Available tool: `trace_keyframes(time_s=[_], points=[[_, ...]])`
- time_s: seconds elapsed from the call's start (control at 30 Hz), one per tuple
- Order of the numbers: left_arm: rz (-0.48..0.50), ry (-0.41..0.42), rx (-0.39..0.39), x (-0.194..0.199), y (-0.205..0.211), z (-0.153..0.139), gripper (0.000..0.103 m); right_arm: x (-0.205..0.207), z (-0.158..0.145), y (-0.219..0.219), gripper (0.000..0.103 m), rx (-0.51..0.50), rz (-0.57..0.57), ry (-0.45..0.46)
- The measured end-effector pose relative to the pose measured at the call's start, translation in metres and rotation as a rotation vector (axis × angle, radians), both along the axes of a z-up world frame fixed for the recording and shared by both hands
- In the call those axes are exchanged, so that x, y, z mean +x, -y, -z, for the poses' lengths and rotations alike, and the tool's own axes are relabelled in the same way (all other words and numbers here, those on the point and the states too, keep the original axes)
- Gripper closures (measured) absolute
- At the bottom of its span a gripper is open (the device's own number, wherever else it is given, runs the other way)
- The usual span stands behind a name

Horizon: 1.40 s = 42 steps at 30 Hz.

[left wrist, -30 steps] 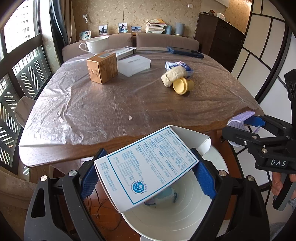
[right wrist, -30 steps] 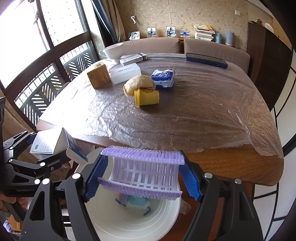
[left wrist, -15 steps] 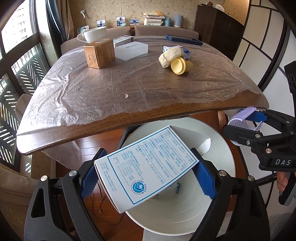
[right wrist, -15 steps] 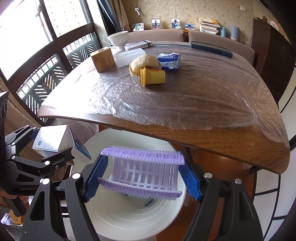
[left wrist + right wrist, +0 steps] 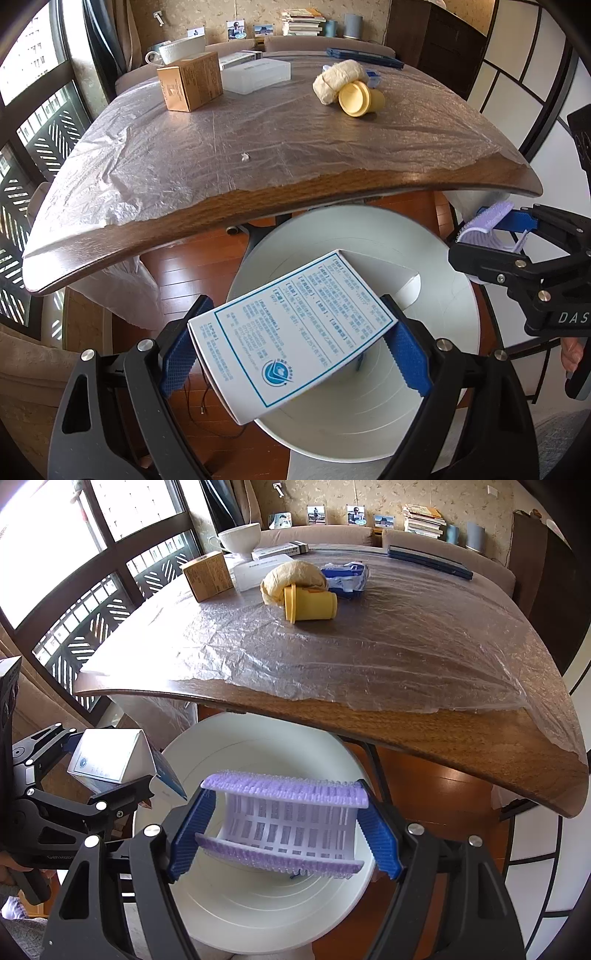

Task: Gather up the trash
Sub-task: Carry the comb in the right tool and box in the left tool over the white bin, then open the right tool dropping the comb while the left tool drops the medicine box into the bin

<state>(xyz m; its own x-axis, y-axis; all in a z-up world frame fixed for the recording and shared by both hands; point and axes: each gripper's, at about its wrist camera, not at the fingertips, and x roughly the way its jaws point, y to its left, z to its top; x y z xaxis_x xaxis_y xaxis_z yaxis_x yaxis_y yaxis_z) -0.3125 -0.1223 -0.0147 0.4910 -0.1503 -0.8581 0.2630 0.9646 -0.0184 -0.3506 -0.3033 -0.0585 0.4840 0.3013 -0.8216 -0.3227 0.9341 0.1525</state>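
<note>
My left gripper (image 5: pixel 295 354) is shut on a white box with blue print (image 5: pixel 291 328), held over the open white trash bin (image 5: pixel 436 417) on the floor. It also shows in the right wrist view (image 5: pixel 107 760). My right gripper (image 5: pixel 284 834) is shut on a purple bristled plastic piece (image 5: pixel 288 819) above the same bin (image 5: pixel 236 915). That purple piece also shows at the right in the left wrist view (image 5: pixel 487 229). Some small trash lies in the bin's bottom, mostly hidden.
The wooden table (image 5: pixel 332 192) under a plastic sheet stands just beyond the bin. On it lie a yellow cup (image 5: pixel 360 99), a beige roll (image 5: pixel 336 79), a blue packet (image 5: pixel 345 576), a brown box (image 5: pixel 190 85), a clear case (image 5: pixel 258 74) and a white cup (image 5: pixel 238 541).
Both grippers have lifted a little and tilted down over the bin, so the table looks farther and more of the bin shows. Both still hold their items.
</note>
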Motion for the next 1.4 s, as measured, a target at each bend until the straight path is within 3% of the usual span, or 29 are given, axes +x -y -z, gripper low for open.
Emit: trace_keyframes(time_s=[1.4], points=[[0.161,-0.117,0.102,-0.004,0.016,0.066,0.013,0.022,0.069,-0.012,0.028,-0.061,0.004,-0.165]])
